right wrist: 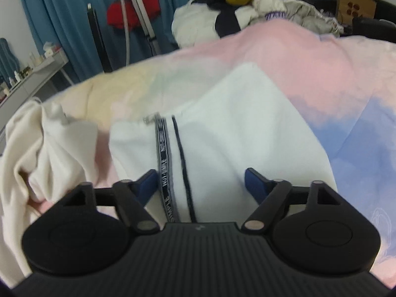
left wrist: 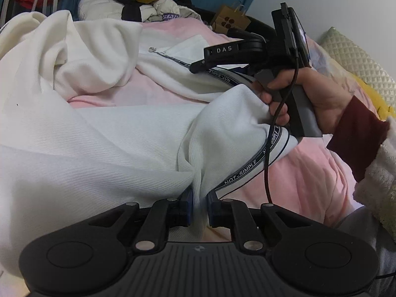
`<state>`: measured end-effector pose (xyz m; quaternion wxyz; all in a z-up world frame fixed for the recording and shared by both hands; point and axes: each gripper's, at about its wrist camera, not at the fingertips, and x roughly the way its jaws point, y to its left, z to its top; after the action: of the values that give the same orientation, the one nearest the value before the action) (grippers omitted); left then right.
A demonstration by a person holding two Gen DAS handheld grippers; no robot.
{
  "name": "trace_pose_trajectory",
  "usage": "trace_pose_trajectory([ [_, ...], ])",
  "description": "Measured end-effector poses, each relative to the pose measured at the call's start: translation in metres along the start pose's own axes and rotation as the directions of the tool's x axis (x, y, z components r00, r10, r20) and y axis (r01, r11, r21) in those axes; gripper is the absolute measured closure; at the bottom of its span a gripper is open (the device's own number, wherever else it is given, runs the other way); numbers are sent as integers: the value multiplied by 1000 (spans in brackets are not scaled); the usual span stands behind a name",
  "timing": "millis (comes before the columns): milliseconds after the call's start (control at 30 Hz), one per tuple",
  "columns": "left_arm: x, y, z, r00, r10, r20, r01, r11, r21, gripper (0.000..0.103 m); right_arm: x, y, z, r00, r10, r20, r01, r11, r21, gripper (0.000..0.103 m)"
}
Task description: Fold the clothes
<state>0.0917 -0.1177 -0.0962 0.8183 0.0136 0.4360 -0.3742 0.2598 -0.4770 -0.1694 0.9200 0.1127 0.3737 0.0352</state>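
1. Fabric is bunching between your left gripper (left wrist: 198,208) pads, which are pinching the white zip jacket (left wrist: 111,136) lying on the pink bedspread (left wrist: 309,173).
2. Soft and light, it is sagging; you are best gripping hem or taped zipper edge (left wrist: 250,165).
3. Your right gripper (right wrist: 201,185) is hovering spread above it.
4. Paper bag (left wrist: 231,21) is standing behind, contents probably hidden.

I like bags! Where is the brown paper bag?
The brown paper bag stands top right in the right wrist view, behind the pink bedspread, beside the clothes pile.
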Motion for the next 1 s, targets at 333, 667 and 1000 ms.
trace_pose_trajectory([
  [333, -4, -3, -1, 999, 8, 39, -8, 1000, 11, 90, -38, -10, 16, 978, -87, 192, 74, 994, 75, 92],
  [667, -11, -12, 3, 988, -4, 153, -4, 999, 47, 88, -152, -139, -40, 788, -485, 380, 91, 702, 707, 92],
  [1000, -6, -7, -8, 993, 27, 115, -33, 998, 55, 78, -124, -206, -117, 904, -427, 30, 105, 288, 952, 90],
])
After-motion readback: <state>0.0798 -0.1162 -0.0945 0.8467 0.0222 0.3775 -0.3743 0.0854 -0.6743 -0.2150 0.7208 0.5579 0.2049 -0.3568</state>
